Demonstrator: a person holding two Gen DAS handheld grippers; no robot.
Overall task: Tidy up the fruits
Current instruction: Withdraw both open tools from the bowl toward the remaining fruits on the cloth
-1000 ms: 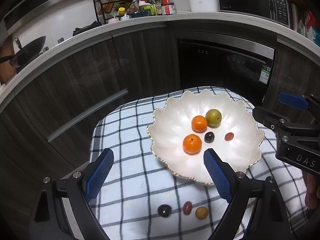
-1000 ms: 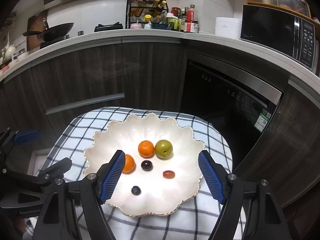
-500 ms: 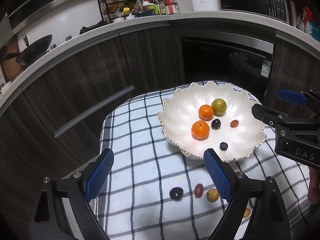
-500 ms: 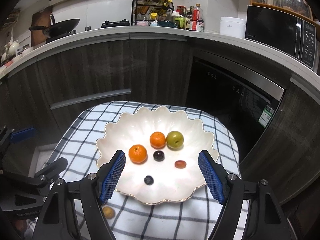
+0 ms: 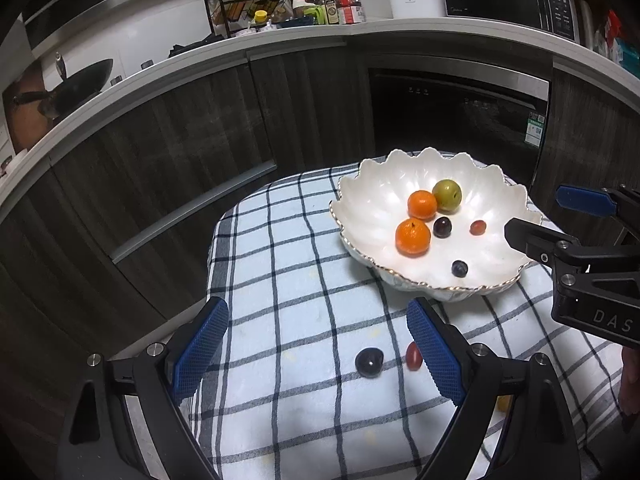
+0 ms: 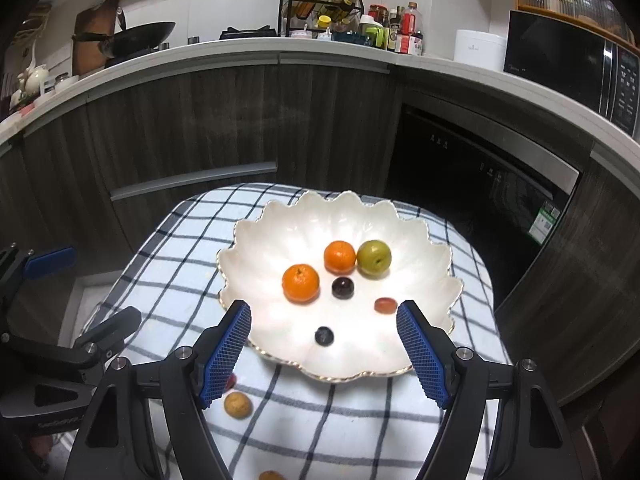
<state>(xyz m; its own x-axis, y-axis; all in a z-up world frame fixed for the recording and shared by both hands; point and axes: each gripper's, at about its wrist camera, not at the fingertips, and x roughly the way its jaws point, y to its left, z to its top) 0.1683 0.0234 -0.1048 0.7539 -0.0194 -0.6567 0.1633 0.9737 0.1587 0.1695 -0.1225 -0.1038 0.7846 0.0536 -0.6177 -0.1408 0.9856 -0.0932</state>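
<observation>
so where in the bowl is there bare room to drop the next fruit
Free: the bowl's left lobes beside the front orange, and the near floor around the blueberry. Crowded: the centre, where the back orange touches the green fruit, with the dark grape just below.

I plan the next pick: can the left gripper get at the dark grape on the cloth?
Probably yes: the left gripper is open, and the dark grape lies uncovered between its fingers, apart from the red grape.
</observation>
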